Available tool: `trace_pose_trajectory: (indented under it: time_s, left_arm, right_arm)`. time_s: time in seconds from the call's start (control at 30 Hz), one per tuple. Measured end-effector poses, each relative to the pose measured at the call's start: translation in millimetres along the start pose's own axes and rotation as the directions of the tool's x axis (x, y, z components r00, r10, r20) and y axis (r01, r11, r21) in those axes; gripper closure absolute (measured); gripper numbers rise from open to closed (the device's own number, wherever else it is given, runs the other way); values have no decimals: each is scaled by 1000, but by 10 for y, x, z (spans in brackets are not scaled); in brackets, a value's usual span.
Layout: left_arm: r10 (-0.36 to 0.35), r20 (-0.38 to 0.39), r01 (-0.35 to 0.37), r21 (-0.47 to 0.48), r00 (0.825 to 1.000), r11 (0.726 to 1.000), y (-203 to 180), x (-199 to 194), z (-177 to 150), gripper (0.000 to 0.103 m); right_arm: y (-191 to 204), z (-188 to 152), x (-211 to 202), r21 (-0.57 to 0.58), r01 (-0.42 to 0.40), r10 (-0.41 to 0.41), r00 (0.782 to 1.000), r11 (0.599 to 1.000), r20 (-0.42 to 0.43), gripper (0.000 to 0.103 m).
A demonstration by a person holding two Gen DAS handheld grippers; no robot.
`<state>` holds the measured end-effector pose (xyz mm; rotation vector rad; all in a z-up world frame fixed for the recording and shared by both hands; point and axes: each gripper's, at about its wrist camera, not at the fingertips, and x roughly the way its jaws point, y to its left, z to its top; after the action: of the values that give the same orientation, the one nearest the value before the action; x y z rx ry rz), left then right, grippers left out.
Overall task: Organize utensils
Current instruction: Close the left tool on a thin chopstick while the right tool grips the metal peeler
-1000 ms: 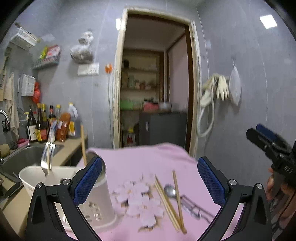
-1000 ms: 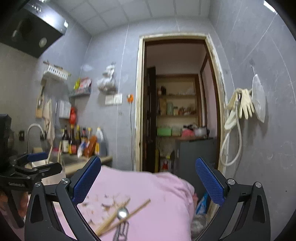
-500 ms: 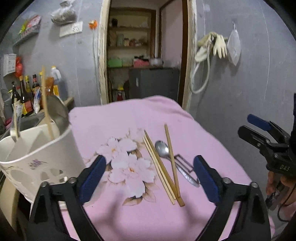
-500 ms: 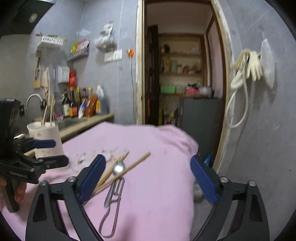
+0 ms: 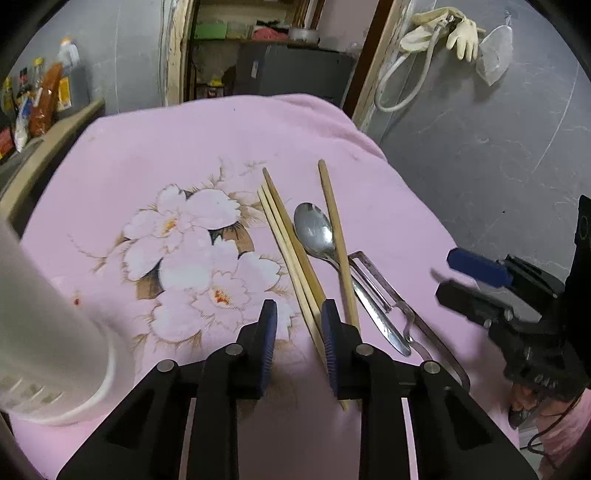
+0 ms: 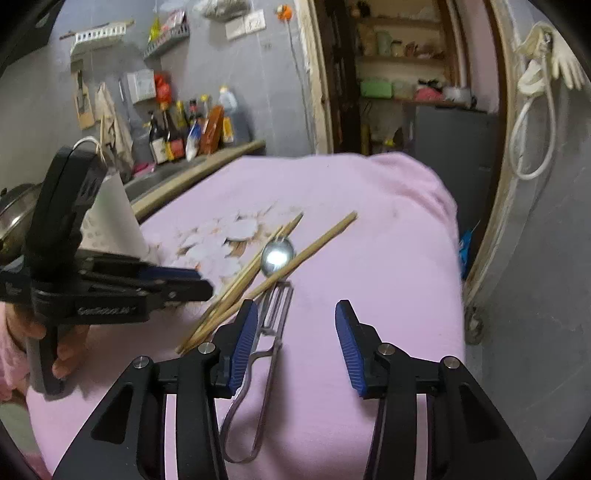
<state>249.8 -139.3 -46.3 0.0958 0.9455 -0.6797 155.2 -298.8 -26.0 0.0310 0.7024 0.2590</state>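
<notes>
Several wooden chopsticks (image 5: 291,251), a metal spoon (image 5: 317,229) and a metal peeler (image 5: 384,288) lie on a pink flowered cloth (image 5: 177,155). My left gripper (image 5: 299,332) hangs low over the near ends of the chopsticks, jaws partly closed with a gap, holding nothing. My right gripper (image 6: 291,339) is open and empty over the peeler (image 6: 273,317); its left finger (image 6: 240,347) is beside the peeler head. The chopsticks (image 6: 258,269) and spoon (image 6: 277,254) lie just ahead. A white utensil holder (image 5: 48,332) stands at the left.
The cloth drops off at its far and right edges (image 6: 443,206). A counter with sauce bottles (image 6: 192,129) and a sink is at the left. A doorway (image 6: 399,74) with shelves is behind. Rubber gloves (image 5: 443,29) hang on the right wall.
Both grippers have dropped and tilted down toward the utensils. The jaws of both have narrowed, the left most. The left one has moved up to the chopstick ends.
</notes>
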Motion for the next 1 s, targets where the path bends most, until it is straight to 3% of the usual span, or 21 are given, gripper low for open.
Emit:
trace_pose_trajectory:
  time_s: [0.1,0.37,0.57,0.7,1.0]
  left_arm:
    - [4,-37,-5,-18,999,1000,49,113,61,91]
    - [-11,-56,7,-55,998,998,140,218,182,97]
    - [15,-62,-20,-72,998,997,176,291,296,98]
    - [14,-60,-19,-92,998,996,172,261,261,100]
    - [11,-85,-19,-93,996,995,168,-87,-75,100]
  right_arm:
    - [19,2,100,-4,-13,13,999,1000,-50,63]
    - [88,11,296,-32,-36,31,991,999,-133,64]
    - [176,76,464,-98,37,-52,986,995,-159,75]
    - [220,114,555,-120,44,-65,982,992,-180,90]
    - [131,86,428,-135,78,-99,982,988,-159,93]
